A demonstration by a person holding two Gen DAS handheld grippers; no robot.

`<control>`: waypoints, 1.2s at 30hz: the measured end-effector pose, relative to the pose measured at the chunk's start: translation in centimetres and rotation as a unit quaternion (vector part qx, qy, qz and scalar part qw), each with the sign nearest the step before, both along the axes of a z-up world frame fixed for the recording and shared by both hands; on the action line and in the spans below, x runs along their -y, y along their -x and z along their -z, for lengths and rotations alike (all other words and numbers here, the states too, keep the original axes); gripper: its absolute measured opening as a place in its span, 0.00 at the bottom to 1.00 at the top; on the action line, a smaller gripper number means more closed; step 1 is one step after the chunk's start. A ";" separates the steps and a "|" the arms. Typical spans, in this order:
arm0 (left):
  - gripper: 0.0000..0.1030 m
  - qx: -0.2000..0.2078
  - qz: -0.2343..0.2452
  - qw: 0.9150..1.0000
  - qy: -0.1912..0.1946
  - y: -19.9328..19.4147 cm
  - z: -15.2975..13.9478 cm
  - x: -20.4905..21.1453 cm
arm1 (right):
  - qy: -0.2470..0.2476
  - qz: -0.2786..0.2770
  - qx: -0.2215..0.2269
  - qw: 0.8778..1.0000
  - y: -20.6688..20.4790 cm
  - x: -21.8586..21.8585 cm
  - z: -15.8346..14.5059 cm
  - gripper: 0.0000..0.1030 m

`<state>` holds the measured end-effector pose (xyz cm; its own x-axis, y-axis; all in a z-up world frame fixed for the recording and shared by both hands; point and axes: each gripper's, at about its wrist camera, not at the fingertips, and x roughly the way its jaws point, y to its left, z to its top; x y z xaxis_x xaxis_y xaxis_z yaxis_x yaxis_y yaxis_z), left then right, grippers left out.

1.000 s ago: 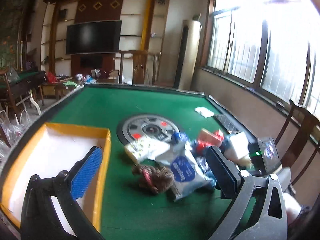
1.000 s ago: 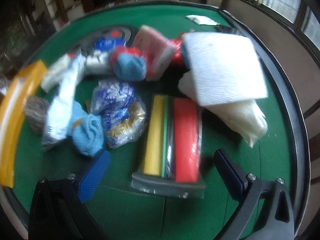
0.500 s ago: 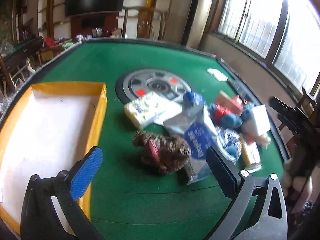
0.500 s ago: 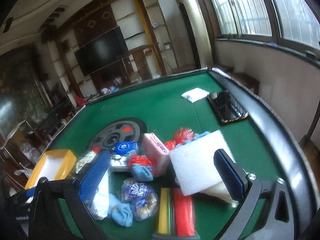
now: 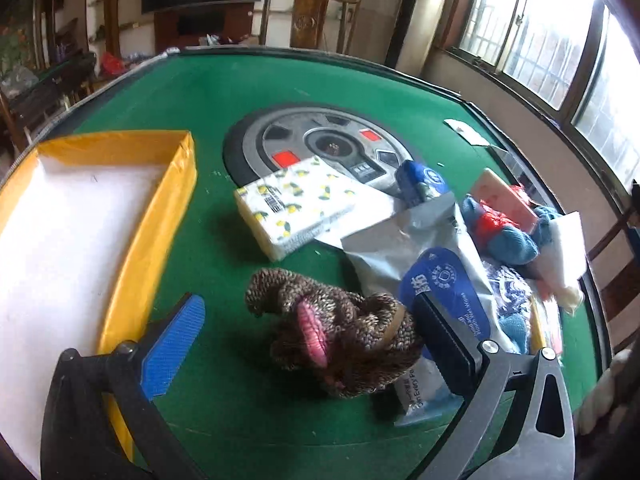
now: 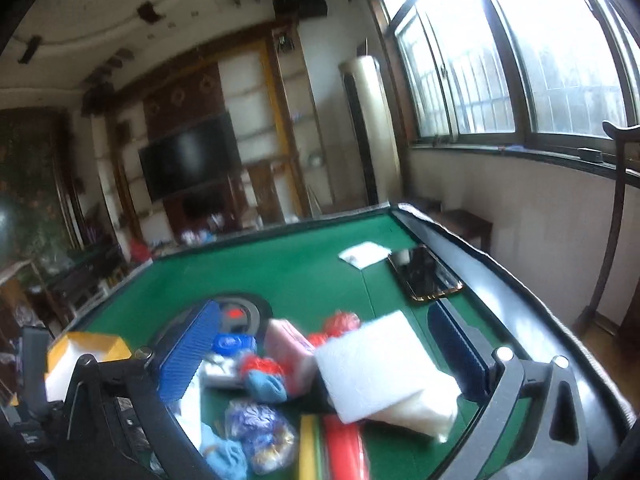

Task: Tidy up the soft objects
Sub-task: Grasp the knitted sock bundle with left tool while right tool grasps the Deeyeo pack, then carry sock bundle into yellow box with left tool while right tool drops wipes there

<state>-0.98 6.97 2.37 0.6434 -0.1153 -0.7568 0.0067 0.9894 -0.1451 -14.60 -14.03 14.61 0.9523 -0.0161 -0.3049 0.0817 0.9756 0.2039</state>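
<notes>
One yellow box (image 5: 176,184), cut off at left; left tool (image 5: 308,328) spread wide around one brown knitted toy (image 5: 340,332) on the table (image 5: 192,92); soft packets heaped rightward (count unclear, blurred); right tool (image 6: 324,344) wide, empty.

— How does the left gripper (image 5: 308,336) stand?
— Fingers spread wide, nothing clamped between them.
— And the right gripper (image 6: 324,352)?
— Likewise wide apart and empty, tilted up.
</notes>
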 end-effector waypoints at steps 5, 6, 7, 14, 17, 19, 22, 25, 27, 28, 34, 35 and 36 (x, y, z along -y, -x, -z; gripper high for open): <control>1.00 -0.038 0.008 0.999 -0.025 -1.3 1.3 1.3 | -0.012 -0.055 -0.071 0.996 -2.1 -0.1 0.3 0.99; 1.00 -0.036 0.001 0.999 -0.009 -1.3 1.5 0.9 | -0.011 -0.057 -0.075 0.996 -2.1 -0.2 0.3 0.99; 1.00 -0.038 -0.009 0.999 0.016 -1.3 1.8 0.4 | -0.007 -0.059 -0.078 0.995 -2.2 -0.3 0.3 0.99; 0.65 -0.037 0.029 0.998 0.039 -1.0 0.7 0.7 | -0.008 -0.068 -0.076 0.995 -2.9 -1.2 1.5 0.99; 0.64 -0.024 0.044 0.997 0.058 -0.1 -0.2 0.5 | -0.018 -0.080 -0.095 0.992 -3.2 -1.2 2.0 0.99; 0.64 -0.019 0.049 0.995 0.087 1.0 -1.0 -0.4 | -0.017 -0.084 -0.117 0.989 -3.7 -1.3 2.4 0.99; 0.64 0.003 0.059 0.992 0.113 2.9 -3.2 -2.0 | -0.017 -0.099 -0.136 0.986 -3.9 -1.6 2.8 0.99; 0.64 0.034 0.070 0.989 0.125 4.7 -6.0 -4.8 | -0.027 -0.126 -0.157 0.979 -4.0 -2.7 2.7 0.96; 0.64 0.055 0.061 0.990 0.118 5.9 -7.5 -6.9 | -0.016 -0.153 -0.174 0.973 -4.0 -4.5 2.1 0.95; 0.64 0.060 0.058 0.989 0.118 6.3 -7.8 -7.7 | -0.003 -0.167 -0.179 0.970 -4.1 -5.8 1.8 0.95; 0.64 0.096 0.031 0.986 0.136 9.2 -8.5 -12.8 | 0.081 -0.204 -0.294 0.930 -8.3 -12.6 4.7 0.64; 0.64 0.097 0.030 0.985 0.139 9.4 -8.3 -13.5 | 0.079 -0.207 -0.312 0.924 -9.0 -13.1 5.4 0.50; 0.64 0.097 0.029 0.985 0.140 9.5 -8.2 -13.9 | 0.072 -0.213 -0.330 0.917 -9.7 -13.4 6.2 0.46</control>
<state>-10.51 20.85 10.57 0.7587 -0.3434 -0.5536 0.1173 0.9079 -0.4024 -4.95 -0.60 8.43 0.4901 0.2284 -0.8412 -0.2538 0.9606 0.1130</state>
